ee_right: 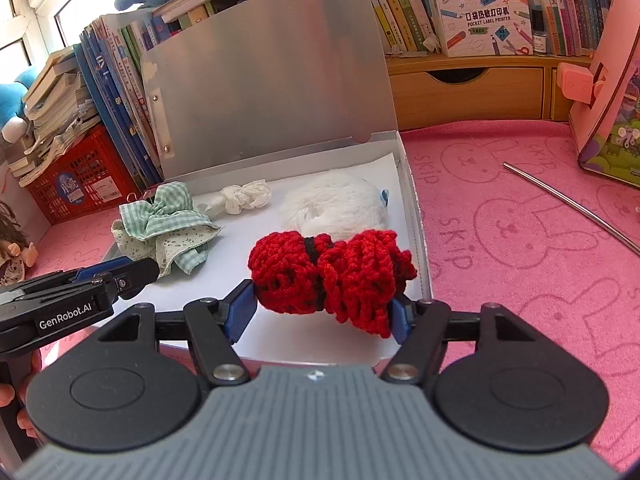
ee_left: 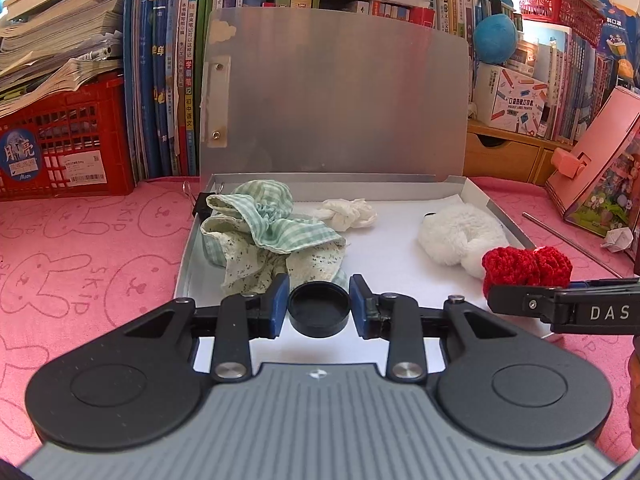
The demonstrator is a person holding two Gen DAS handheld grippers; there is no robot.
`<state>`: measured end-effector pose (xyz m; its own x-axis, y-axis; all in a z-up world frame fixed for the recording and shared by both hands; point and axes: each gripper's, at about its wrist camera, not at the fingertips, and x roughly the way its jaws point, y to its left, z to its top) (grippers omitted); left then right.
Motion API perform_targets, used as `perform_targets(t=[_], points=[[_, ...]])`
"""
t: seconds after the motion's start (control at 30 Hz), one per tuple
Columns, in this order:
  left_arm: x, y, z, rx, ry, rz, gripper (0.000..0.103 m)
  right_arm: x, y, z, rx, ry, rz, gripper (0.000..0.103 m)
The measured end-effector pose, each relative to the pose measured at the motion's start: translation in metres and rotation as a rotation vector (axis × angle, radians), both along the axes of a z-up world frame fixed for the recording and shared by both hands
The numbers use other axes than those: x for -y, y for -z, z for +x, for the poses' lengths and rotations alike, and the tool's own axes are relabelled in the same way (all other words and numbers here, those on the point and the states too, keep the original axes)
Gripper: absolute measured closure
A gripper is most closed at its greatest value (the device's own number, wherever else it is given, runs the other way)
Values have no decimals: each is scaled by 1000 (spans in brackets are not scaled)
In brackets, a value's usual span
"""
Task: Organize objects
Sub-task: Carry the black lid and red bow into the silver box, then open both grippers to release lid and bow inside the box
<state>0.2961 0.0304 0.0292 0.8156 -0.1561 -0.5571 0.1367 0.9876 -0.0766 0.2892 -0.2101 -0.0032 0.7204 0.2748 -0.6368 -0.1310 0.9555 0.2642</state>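
The left gripper (ee_left: 319,307) has its jaws pinching a round black lid (ee_left: 319,310) by its sides, holding it over the near edge of the open box (ee_left: 505,216). The right gripper (ee_right: 323,309) has its jaws closed on a red crocheted bow (ee_right: 328,276) with a black band around its middle; the bow sits over the box's near right corner, and whether it touches the white floor of the box is hard to tell from either view.

The box is shallow, white inside, with a silvery lid (ee_left: 336,96) standing upright at the back. Inside it, on the left, lies a bunched green gingham and floral cloth (ee_left: 264,240); behind it, toward the middle of the back, a knotted white rag (ee_left: 348,213); on the right, a fluffy white plush piece (ee_left: 460,236), just behind the red bow. A black binder clip (ee_left: 199,204) is clipped to the box's left rear corner.

The box rests on a tabletop covered by a pink bunny-print mat (ee_right: 520,240). A thin metal rod (ee_right: 572,210) lies on the mat well to the right of the box. A red plastic crate (ee_left: 60,148) stacked with books stands at the left rear, and a row of upright books (ee_left: 168,72) lines the back.
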Motion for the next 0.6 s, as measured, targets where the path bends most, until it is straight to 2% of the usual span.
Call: perform_targets(t=[0.33, 0.6], points=[[-9, 5, 34, -66, -35, 15, 65, -1, 2, 31, -42, 5, -18, 34], [-8, 8, 59, -84, -72, 47, 65, -3, 3, 53, -52, 24, -29, 34]])
